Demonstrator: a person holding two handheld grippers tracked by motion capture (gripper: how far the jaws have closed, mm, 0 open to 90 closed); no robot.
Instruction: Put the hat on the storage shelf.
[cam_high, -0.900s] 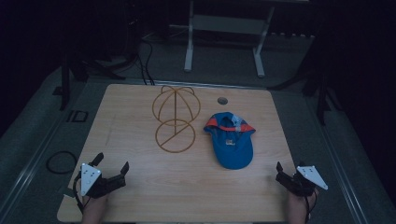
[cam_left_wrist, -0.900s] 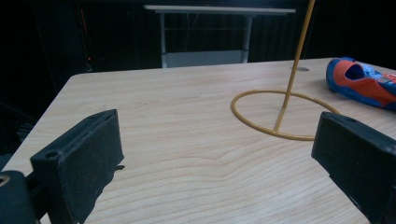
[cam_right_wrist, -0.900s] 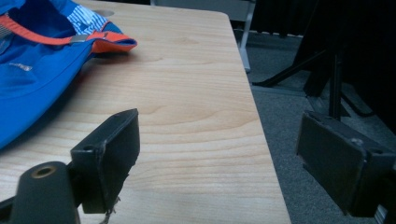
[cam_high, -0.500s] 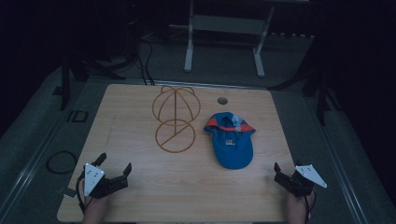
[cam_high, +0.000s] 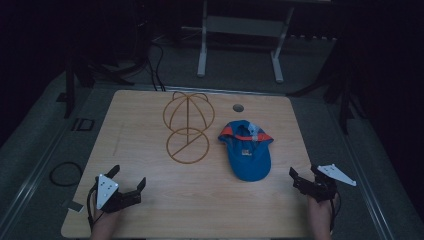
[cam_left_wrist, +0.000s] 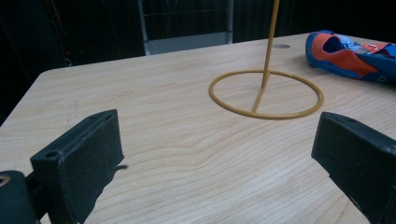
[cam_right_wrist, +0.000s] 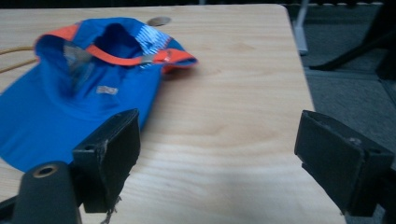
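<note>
A blue cap (cam_high: 248, 151) with orange trim lies on the wooden table (cam_high: 150, 125), right of centre; it also shows as the cap (cam_right_wrist: 79, 88) in the right gripper view and the cap (cam_left_wrist: 355, 56) in the left gripper view. A brass wire hat stand (cam_high: 187, 127) with a ring base (cam_left_wrist: 266, 93) stands just left of the cap. My left gripper (cam_high: 129, 180) rests open near the front left corner. My right gripper (cam_high: 306, 174) is open at the front right edge, just right of the cap's brim. Neither holds anything.
A round hole (cam_high: 238, 107) sits in the table's far side behind the cap. A metal frame stand (cam_high: 240, 40) and cables (cam_high: 155, 60) are on the dark floor beyond the table. A cable loop (cam_high: 65, 173) lies on the floor at the left.
Both grippers have shifted slightly; the left has edged a little to the right and the right a little inward. The cap and the stand have not moved.
</note>
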